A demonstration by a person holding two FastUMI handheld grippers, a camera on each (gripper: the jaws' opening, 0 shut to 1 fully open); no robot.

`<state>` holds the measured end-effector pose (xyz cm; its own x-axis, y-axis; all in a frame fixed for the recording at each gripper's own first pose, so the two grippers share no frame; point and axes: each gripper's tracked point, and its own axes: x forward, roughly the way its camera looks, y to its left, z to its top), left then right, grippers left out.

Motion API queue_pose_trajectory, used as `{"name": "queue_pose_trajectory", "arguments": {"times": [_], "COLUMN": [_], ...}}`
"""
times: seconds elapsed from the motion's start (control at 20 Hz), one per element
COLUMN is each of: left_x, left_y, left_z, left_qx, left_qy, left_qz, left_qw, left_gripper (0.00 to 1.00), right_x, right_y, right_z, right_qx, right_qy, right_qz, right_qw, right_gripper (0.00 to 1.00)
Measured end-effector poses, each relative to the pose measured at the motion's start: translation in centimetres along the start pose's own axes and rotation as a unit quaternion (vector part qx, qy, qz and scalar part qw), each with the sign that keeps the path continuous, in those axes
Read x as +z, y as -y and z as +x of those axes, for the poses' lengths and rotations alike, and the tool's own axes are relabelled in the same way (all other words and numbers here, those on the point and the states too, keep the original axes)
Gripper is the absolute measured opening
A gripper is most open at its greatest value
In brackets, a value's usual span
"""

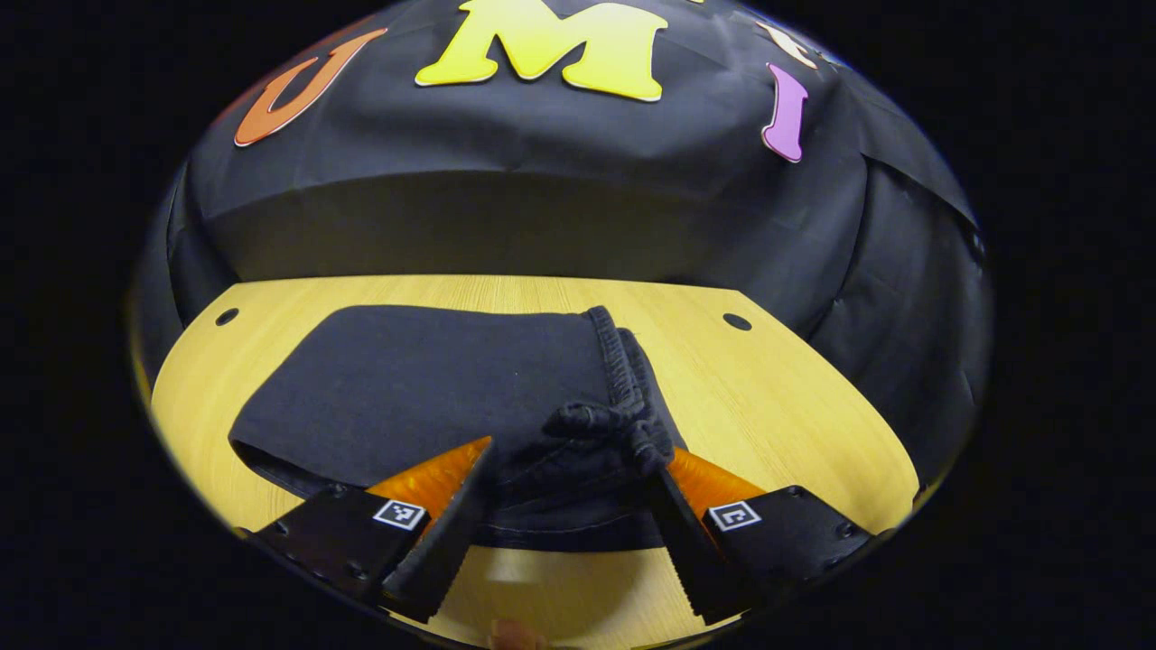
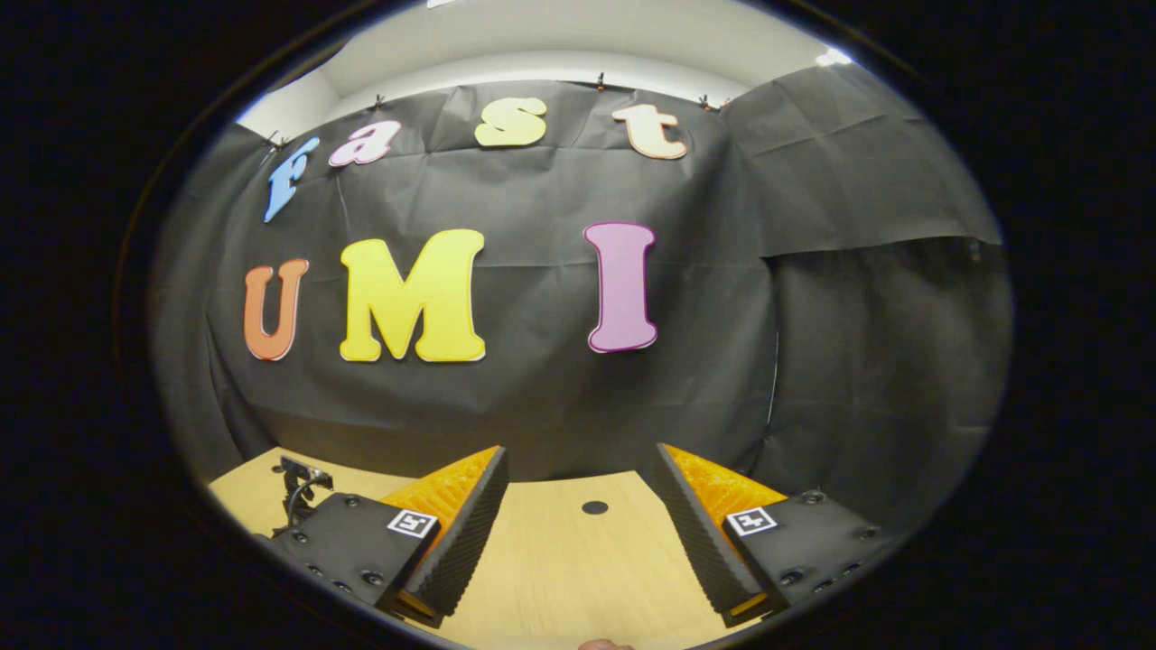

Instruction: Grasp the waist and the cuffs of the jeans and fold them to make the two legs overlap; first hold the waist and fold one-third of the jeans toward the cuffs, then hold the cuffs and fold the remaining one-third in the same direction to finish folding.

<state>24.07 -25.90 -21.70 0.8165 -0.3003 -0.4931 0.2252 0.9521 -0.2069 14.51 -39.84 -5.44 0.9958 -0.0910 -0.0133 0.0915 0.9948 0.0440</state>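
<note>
the dark jeans (image 1: 406, 388) lie folded on the wooden table (image 1: 795, 406), their bunched waistband and drawstring between the left gripper (image 1: 571, 456) fingers, which stand apart, not pressing. the right gripper (image 2: 582, 465) is spread open above bare table.

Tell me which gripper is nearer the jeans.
Left. The left gripper has its open fingers either side of the jeans near the bunched waistband. The right gripper is open over bare table.
</note>
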Motion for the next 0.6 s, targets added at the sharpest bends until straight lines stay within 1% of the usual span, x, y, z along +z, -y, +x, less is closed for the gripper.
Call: {"name": "queue_pose_trajectory", "arguments": {"times": [0.05, 0.1, 0.15, 0.2, 0.25, 0.3, 0.4, 0.45, 0.5, 0.55, 0.6], "left_x": [0.4, 0.9, 1.5, 2.4, 3.3, 4.2, 6.8, 7.6, 8.4, 9.3, 10.1], "left_y": [-0.2, -0.4, -0.7, -1.2, -1.5, -1.9, -3.1, -3.2, -3.2, -3.5, -4.1], "left_z": [-0.4, -0.8, -1.4, -2.1, -2.9, -3.7, -5.7, -6.6, -7.8, -9.2, -10.5], "left_qx": [0.000, -0.001, 0.000, 0.001, 0.001, 0.000, 0.007, 0.000, -0.005, -0.005, 0.000], "left_qy": [0.005, 0.010, 0.018, 0.029, 0.041, 0.052, 0.082, 0.092, 0.099, 0.111, 0.125], "left_qz": [0.000, -0.003, -0.005, -0.008, -0.012, -0.014, -0.016, -0.023, -0.028, -0.024, -0.017], "left_qw": [1.000, 1.000, 1.000, 1.000, 0.999, 0.999, 0.996, 0.996, 0.995, 0.993, 0.992], "left_gripper": [0.98, 0.98, 0.98, 0.97, 0.98, 0.98, 0.98, 0.97, 0.98, 0.99, 0.99], "right_x": [0.0, -0.1, -0.1, -0.1, -0.1, -0.2, -0.6, -0.8, -0.9, -1.0, -1.3], "right_y": [-0.3, -0.7, -1.0, -1.4, -1.9, -2.4, -3.2, -3.7, -4.4, -5.0, -5.6], "right_z": [-0.1, 0.0, -0.1, -0.2, -0.2, -0.2, -0.4, -0.5, -0.6, -0.6, -0.9], "right_qx": [0.001, 0.003, 0.005, 0.008, 0.011, 0.015, 0.023, 0.027, 0.032, 0.036, 0.041], "right_qy": [-0.001, 0.000, 0.000, 0.000, 0.000, -0.001, -0.003, -0.004, -0.005, -0.006, -0.006], "right_qz": [0.000, 0.000, -0.001, 0.000, -0.001, -0.001, 0.001, 0.003, 0.005, 0.007, 0.006], "right_qw": [1.000, 1.000, 1.000, 1.000, 1.000, 1.000, 1.000, 1.000, 0.999, 0.999, 0.999], "right_gripper": [0.97, 1.00, 0.97, 1.00, 1.00, 0.97, 0.97, 1.00, 0.97, 0.97, 0.97]}}
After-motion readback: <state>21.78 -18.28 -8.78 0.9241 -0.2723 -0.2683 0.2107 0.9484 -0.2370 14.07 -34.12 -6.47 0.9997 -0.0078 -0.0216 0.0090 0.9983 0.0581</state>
